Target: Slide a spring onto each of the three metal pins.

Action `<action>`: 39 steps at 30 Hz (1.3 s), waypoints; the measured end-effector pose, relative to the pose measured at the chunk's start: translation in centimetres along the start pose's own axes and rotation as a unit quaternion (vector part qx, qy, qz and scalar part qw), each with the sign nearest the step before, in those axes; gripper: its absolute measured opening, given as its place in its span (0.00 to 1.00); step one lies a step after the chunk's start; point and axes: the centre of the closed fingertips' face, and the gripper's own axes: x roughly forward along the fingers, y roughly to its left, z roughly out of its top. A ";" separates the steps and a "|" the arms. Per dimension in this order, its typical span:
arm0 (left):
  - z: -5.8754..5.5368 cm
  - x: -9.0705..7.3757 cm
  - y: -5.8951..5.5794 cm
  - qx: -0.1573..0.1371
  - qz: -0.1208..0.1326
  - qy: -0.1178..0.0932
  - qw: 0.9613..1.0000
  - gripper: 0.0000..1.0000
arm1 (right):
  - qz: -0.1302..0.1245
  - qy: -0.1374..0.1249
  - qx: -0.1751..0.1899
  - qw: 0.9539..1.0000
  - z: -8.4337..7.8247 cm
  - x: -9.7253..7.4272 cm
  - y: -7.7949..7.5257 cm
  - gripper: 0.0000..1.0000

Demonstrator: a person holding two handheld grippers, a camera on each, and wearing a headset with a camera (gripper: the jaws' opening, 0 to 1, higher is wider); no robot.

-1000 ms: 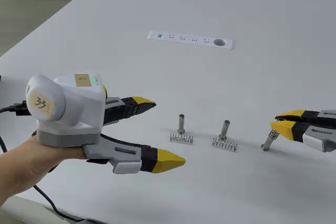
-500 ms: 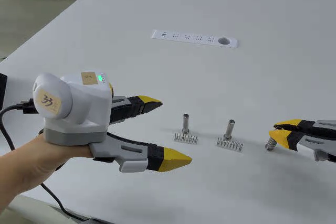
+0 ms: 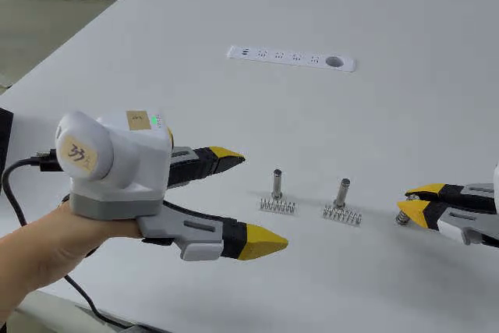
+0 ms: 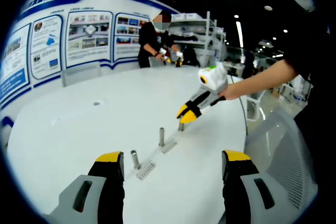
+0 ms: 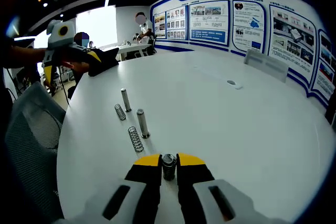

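Sitting clamped between the yellow tips of your right gripper (image 3: 405, 200), the third pin (image 5: 168, 166) rests with its foot on the white table (image 3: 374, 115) and has a spring coiled round its shank. Your right gripper reaches in low from the right edge of the head view.

Next item to the left: the middle pin (image 3: 341, 191), upright and bare. A loose spring (image 3: 342, 215) lies flat on the table just on your side of its base.

Further left: the left pin (image 3: 277, 183), upright and bare. A second loose spring (image 3: 277, 206) lies flat just on your side of it.

Left of the whole row: your left gripper (image 3: 257, 200), held above the table with its jaws wide apart and nothing between them. Your hand (image 3: 47, 247) grips it from below, and a black cable (image 3: 12, 193) trails off behind it.

Far side of the table, well apart from the pins: a white power strip (image 3: 290, 58), lying flat.
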 end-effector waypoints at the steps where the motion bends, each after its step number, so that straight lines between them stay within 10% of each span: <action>1: 0.0 0.0 0.0 0.000 0.000 -0.001 1.000 0.78 | -0.002 0.004 -0.002 1.000 -0.1 0.0 -0.1 0.12; 10: 0.3 -0.1 0.0 -0.003 0.001 -0.006 1.000 0.77 | -0.008 0.017 -0.005 1.000 -0.6 -0.2 -0.3 0.17; 24: 0.5 0.0 -0.1 -0.004 -0.002 -0.008 1.000 0.77 | 0.013 -0.058 -0.018 0.998 4.9 -2.0 2.5 0.19; 31: 0.4 -0.1 -0.2 -0.007 -0.002 -0.009 1.000 0.77 | 0.049 0.015 -0.140 0.989 2.5 0.4 6.5 0.19; 39: 0.4 -0.6 0.3 -0.018 0.006 -0.018 1.000 0.76 | 0.037 0.052 -0.124 0.990 0.5 3.3 6.3 0.20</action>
